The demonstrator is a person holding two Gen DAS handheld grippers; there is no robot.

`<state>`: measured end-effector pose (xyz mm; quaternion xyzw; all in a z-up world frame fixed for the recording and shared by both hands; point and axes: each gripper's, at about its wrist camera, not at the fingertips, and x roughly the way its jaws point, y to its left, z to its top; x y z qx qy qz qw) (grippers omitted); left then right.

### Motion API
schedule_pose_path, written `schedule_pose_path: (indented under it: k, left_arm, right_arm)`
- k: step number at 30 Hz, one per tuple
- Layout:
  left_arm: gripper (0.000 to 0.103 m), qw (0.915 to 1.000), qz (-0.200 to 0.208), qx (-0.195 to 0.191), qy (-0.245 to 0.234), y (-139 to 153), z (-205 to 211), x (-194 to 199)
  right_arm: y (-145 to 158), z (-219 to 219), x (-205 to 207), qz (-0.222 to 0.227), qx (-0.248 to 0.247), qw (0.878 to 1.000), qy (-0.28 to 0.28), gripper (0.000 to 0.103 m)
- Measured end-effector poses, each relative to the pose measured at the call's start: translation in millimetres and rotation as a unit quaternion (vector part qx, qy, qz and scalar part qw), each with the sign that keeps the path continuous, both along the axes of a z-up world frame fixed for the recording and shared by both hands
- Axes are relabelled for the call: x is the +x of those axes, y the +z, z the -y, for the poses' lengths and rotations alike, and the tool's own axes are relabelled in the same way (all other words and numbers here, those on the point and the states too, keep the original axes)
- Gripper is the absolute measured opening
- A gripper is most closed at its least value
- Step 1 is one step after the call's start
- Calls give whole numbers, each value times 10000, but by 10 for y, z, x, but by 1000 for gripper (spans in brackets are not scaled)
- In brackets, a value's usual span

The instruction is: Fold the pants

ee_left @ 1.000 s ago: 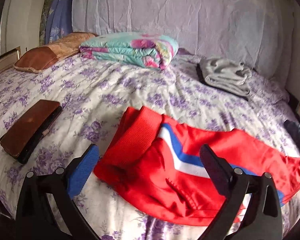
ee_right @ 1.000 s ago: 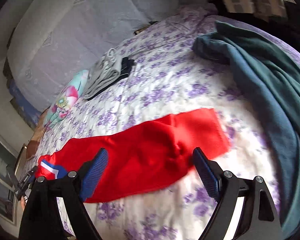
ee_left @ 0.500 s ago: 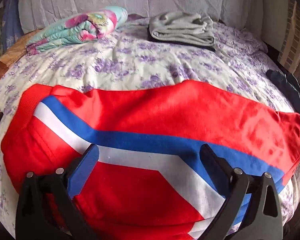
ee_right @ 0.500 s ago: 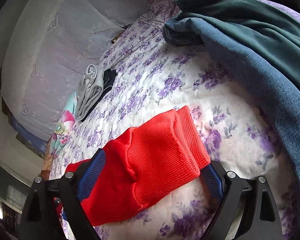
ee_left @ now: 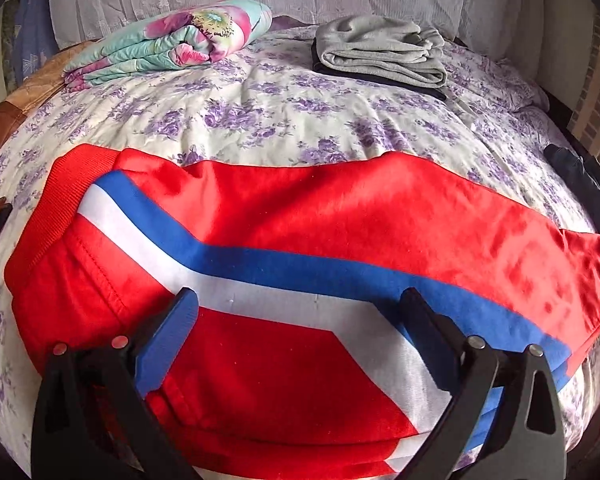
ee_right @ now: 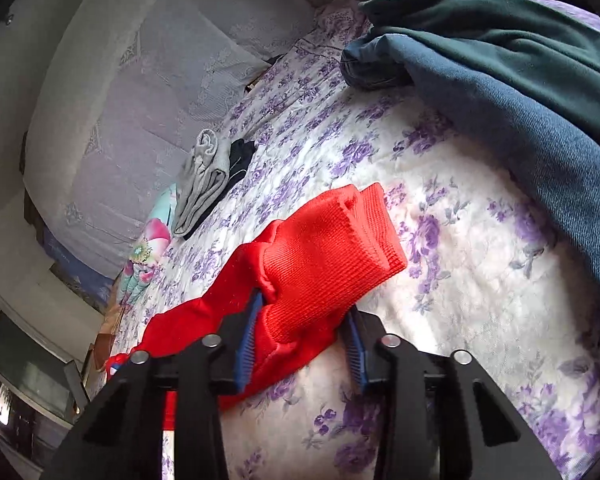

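Observation:
Red pants [ee_left: 340,208] with a blue and white side stripe lie flat across the flowered bed, waistband to the left. My left gripper [ee_left: 300,300] hovers low over the striped part, its jaws wide open and nothing pinched between them. In the right wrist view the ribbed red leg cuff [ee_right: 332,248] sits between the blue pads of my right gripper [ee_right: 304,304]. Its jaws are closing, and the cloth bunches against both pads. The rest of the leg trails off to the lower left.
A folded grey garment [ee_left: 380,52] and a rolled floral blanket [ee_left: 172,44] lie at the back of the bed. A dark teal garment [ee_right: 520,80] is heaped just right of the cuff. Another dark cloth [ee_left: 588,184] hangs at the bed's right edge.
My left gripper swung right and sank from the waistband end to over the stripe. My right gripper came down onto the leg cuff and its jaws narrowed around it.

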<state>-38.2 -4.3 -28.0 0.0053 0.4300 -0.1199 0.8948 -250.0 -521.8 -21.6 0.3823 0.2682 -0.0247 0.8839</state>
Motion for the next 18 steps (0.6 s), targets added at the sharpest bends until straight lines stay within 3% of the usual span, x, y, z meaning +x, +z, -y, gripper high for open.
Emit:
schedule_pose_path:
  k: [3,7,11,13,14,15,18]
  left_arm:
    - [98,9995,112,-308,-42,168,33,-85]
    - [98,9963,310,-637,-491,459,325,-178]
    - [98,9934,376,-228,-1055,508,859,-177]
    - [98,9918,63,125,-1273,264,1111,-114]
    - [99,9889,-282,411,-1396,29,1252,-60]
    - [99,9885,-138,593,-1387,-81,1302,-86]
    - [98,9882,35,611,-1401,9,1262,-174]
  right_arm:
    - [-20,18,-27,174,115,9998,41,33]
    - [-17,1,-76,376,95,9992,25,32]
    - [-22,19,-84,434,146,9990,16,32]
    - [-20,15,-83,412,115,9991,9,32]
    - [-20,13,-80,397,102,9992,6,32]
    - [-23,15,-78,384,98,9992,8,32]
    - [-26,22,-71,365,109,9993,-7,32]
